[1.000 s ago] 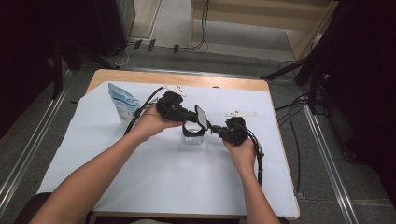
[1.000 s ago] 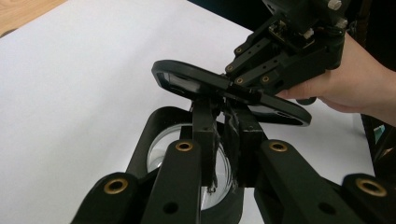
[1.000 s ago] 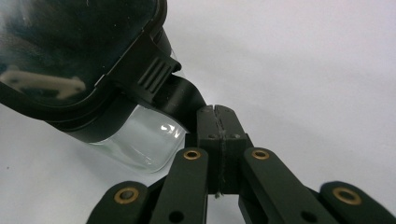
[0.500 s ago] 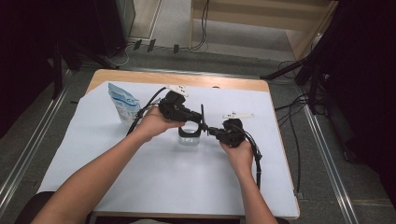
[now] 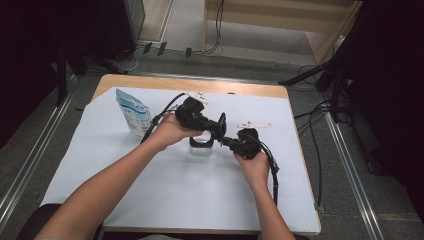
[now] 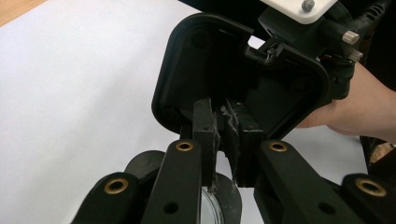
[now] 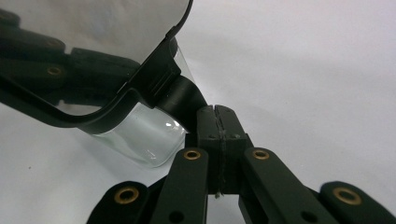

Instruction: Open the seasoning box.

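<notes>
A small black-framed mirror [image 5: 220,125] on a short stem is held between both grippers over the middle of the table. My left gripper [image 6: 229,135] is shut on the lower edge of its black back shell [image 6: 233,70]. My right gripper [image 7: 217,121] is shut on the stem [image 7: 184,100], with the mirror's glass face [image 7: 93,37] above and to the left. In the high view the left gripper [image 5: 214,131] comes from the left and the right gripper [image 5: 227,140] from the right. A clear glass jar [image 5: 201,147] stands just under the mirror.
A white sheet [image 5: 150,190] covers the wooden table [image 5: 190,84]. A blue-and-white pouch [image 5: 131,111] stands at the back left. A small white flat part [image 5: 254,124] lies behind the right hand. Cables trail from both grippers.
The mirror has turned between the grippers: its pale face showed a second ago, now it is seen nearly edge-on and dark. Both hands have stayed about where they were.
</notes>
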